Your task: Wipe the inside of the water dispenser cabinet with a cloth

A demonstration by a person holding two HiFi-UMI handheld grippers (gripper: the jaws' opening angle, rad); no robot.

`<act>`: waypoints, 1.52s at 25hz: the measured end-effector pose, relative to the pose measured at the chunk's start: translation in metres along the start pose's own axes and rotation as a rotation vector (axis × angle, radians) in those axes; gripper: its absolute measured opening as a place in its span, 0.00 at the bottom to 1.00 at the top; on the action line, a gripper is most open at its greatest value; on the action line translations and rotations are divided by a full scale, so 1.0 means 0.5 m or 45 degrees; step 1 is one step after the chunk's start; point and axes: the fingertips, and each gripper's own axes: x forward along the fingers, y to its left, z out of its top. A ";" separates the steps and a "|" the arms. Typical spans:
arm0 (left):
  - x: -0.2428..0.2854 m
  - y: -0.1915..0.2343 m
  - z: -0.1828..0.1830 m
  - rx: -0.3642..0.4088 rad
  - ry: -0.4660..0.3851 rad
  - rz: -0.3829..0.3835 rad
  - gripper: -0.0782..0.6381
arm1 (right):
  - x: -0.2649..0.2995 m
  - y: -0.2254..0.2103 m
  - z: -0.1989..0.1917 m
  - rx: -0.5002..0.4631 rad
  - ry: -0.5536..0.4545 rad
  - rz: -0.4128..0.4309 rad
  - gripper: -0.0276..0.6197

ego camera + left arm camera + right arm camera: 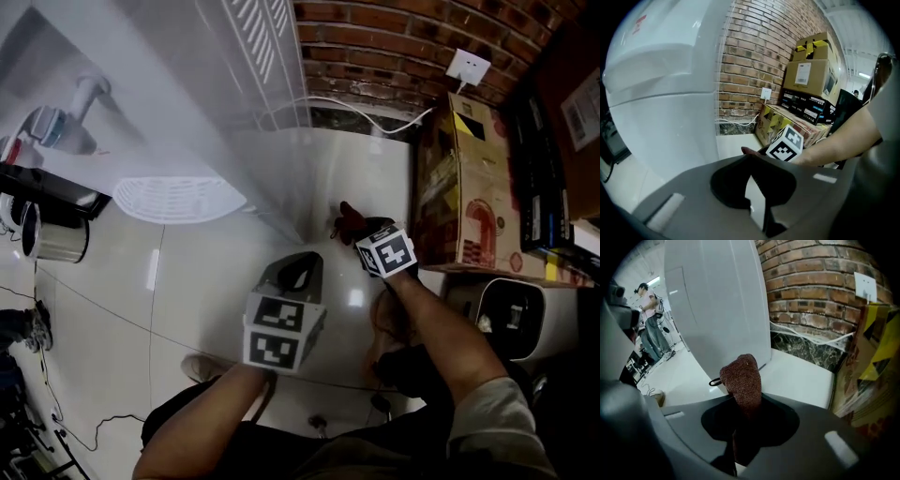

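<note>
The brown cloth, pinched in the right tool, is best carried, firmly gripped, to the water dispenser at left; the left tool is closed, empty.

Brown cloth (bunched) near white dispenser

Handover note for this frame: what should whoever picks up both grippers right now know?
Left gripper: shut, empty.
Right gripper: shut on the brown cloth, which sticks out past the jaws, low beside the white water dispenser.
Done: cloth is in hand.
Left: the cabinet's inside shows in no view and the cloth touches nothing, so the wiping is all to do.
</note>
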 end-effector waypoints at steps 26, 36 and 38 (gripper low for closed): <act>-0.232 -0.037 0.228 0.047 -0.482 -0.014 0.11 | -0.279 -0.030 0.227 -0.114 -0.118 0.016 0.06; -0.384 -0.061 0.275 0.084 -0.707 0.125 0.11 | -0.797 0.200 0.435 -0.076 -1.063 -0.123 0.06; -0.405 -0.058 0.289 0.093 -0.747 0.150 0.11 | -0.819 0.223 0.408 -0.066 -1.135 -0.135 0.06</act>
